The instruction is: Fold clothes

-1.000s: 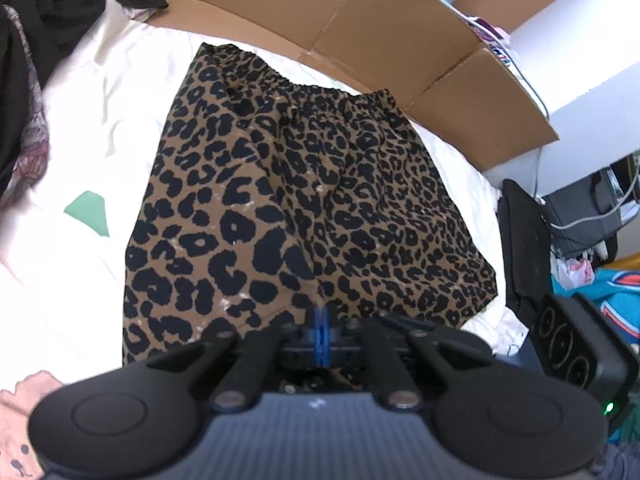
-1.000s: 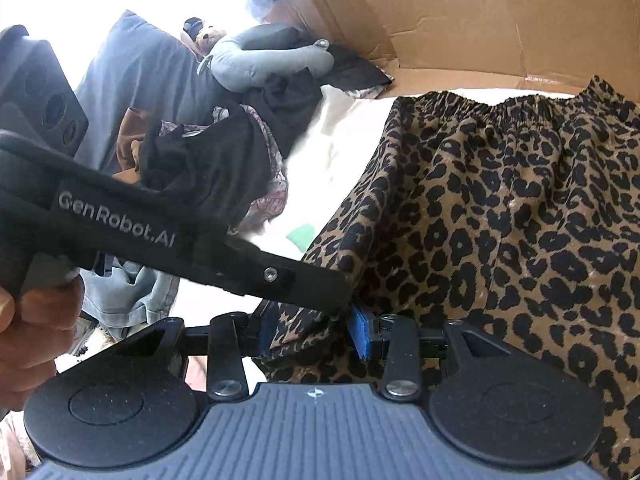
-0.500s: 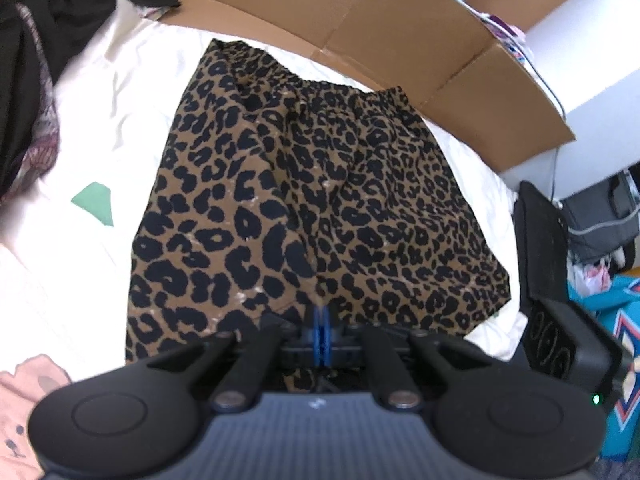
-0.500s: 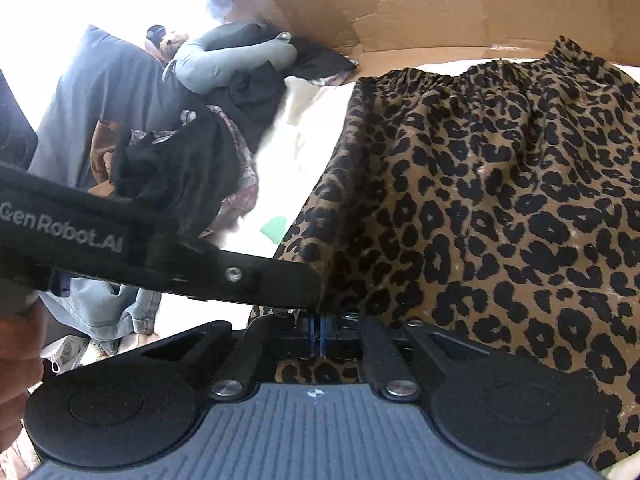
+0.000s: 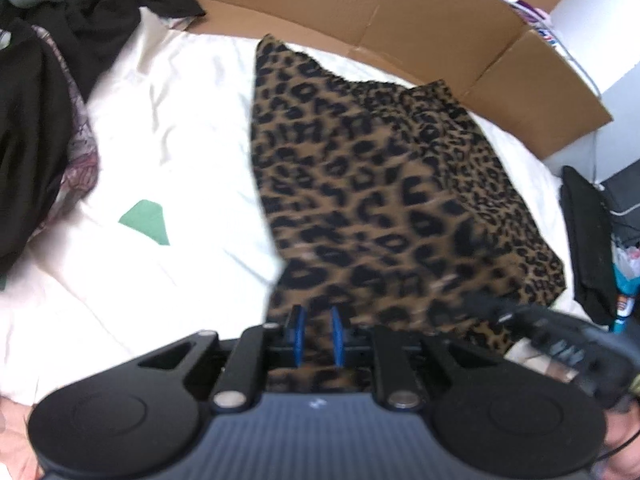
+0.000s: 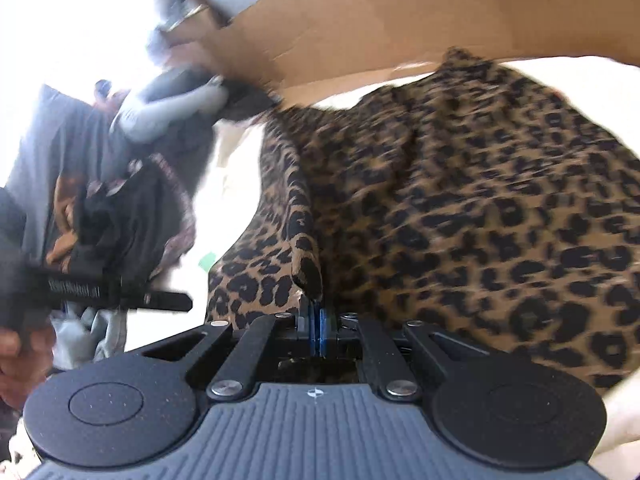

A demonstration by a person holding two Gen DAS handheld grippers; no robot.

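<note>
1. The leopard-print skirt (image 5: 384, 184) lay on the white bed sheet (image 5: 168, 128), its left side lifted and folded over.
2. The right gripper (image 6: 317, 330) had its jaws closed on the skirt's folded edge.
3. The left gripper (image 5: 317, 334) had its jaws slightly apart, with skirt fabric between them.
4. Cardboard (image 5: 400, 12) stood behind the skirt.

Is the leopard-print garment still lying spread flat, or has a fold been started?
Fold started. The garment's left edge is lifted and doubled over, pinched in the shut right claw; the left claw has opened.
</note>
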